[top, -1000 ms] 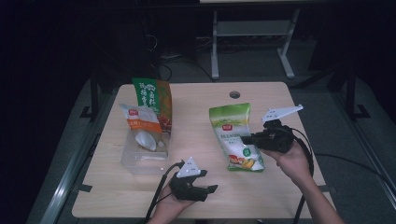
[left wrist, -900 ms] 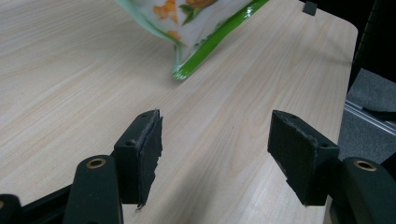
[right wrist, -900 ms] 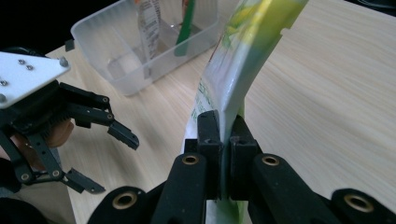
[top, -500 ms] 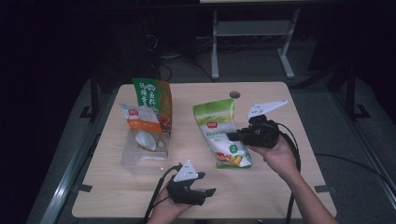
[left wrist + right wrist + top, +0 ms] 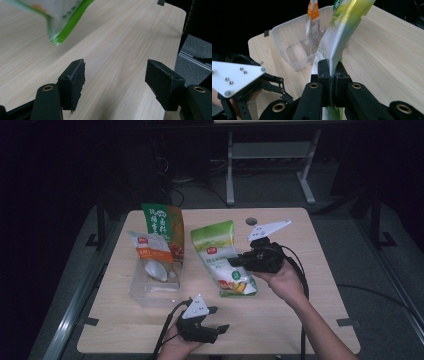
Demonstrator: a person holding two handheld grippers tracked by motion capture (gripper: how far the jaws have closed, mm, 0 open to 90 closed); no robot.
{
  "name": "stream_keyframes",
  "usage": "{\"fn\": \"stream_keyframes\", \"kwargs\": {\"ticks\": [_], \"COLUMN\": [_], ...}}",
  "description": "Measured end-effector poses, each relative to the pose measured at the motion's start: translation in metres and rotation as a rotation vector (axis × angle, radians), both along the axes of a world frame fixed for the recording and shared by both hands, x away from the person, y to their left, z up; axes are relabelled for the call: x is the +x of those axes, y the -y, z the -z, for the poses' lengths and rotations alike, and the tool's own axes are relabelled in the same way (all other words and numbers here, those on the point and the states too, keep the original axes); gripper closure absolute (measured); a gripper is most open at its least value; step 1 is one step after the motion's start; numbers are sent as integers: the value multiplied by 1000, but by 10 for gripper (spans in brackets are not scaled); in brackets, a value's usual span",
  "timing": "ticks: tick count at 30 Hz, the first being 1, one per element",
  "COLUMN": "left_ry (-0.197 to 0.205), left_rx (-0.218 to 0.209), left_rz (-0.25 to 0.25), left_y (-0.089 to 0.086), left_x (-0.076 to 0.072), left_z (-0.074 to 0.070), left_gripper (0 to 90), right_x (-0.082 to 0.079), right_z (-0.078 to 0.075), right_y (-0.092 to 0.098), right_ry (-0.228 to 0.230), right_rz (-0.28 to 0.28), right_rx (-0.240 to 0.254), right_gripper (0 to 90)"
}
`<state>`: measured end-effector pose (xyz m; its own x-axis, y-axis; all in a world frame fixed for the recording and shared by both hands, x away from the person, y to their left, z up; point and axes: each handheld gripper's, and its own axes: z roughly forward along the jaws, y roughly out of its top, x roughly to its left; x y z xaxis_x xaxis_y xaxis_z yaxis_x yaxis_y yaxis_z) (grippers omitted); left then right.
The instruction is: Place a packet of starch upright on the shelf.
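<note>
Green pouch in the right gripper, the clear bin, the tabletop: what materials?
Green pouch: likely glossy printed plastic film; it flexes, edge pinched flat in the right gripper. Clear bin: translucent rigid plastic, contents show through. Table: pale wood-grain, probably matte laminate.

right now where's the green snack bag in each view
high view: green snack bag at table centre, clamped by the right hand-held gripper.
left gripper view: its corner at top left.
right gripper view: upright, centre.
Shared landmark: the wooden table.
</note>
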<state>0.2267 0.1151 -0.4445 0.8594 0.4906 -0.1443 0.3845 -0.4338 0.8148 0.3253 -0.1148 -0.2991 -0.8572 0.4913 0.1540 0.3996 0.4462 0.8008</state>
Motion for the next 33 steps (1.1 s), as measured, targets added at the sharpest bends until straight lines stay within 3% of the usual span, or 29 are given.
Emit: {"fn": "stream_keyframes", "kwargs": {"ticks": [7, 13, 14, 16, 20, 33], "left_ry": [-1, 10, 5, 12, 11, 8], "left_rx": [-22, -10, -28, -11, -18, -31], "left_rz": [3, 24, 14, 26, 23, 26], "left_y": [4, 5, 6, 6, 6, 8], "left_x": [-4, -8, -9, -9, -10, -11], "left_z": [0, -1, 0, -1, -1, 0], "left_gripper": [311, 310, 310, 310, 308, 308], "right_x": [1, 5, 5, 5, 5, 4], "right_z": [-7, -11, -12, -14, -20, -35], "right_y": [-18, -35, -37, -42, -50, -62], "right_ry": [13, 37, 42, 43, 58, 73], "right_rz": [-28, -68, -74, -79, -94, -115], "right_rx": [-2, -7, -4, 2, 3, 26], "right_gripper": [866, 867, 867, 867, 868, 868]}}
